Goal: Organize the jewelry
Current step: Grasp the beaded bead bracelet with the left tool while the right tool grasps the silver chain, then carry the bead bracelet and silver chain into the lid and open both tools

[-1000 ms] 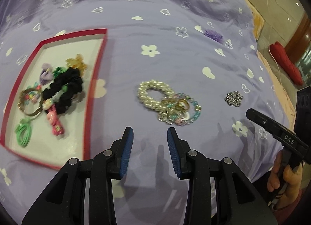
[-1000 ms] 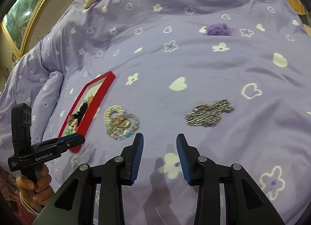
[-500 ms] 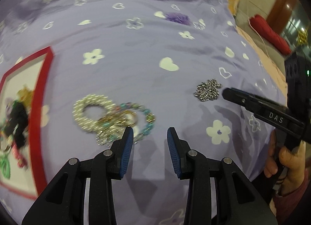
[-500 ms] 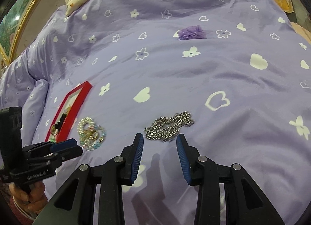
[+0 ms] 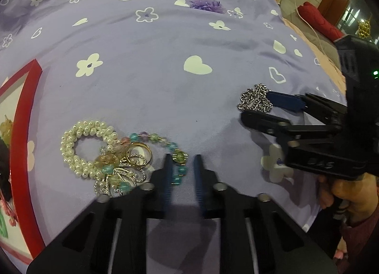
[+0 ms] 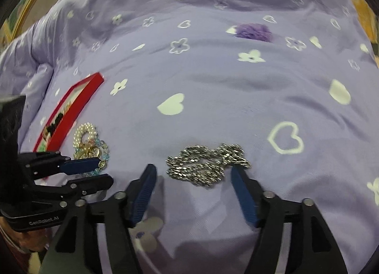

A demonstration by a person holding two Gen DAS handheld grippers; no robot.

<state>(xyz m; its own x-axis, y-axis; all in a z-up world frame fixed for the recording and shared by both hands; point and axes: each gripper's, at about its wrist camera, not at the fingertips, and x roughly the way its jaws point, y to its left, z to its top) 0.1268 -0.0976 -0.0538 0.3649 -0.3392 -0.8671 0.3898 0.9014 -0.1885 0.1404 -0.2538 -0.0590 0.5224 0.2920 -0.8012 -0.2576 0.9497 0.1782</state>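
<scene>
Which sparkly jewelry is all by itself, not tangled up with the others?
The silver chain. It lies alone on the purple sheet, between the right gripper's opening jaws, while the pearl bracelet sits tangled with the beaded bracelet.
</scene>
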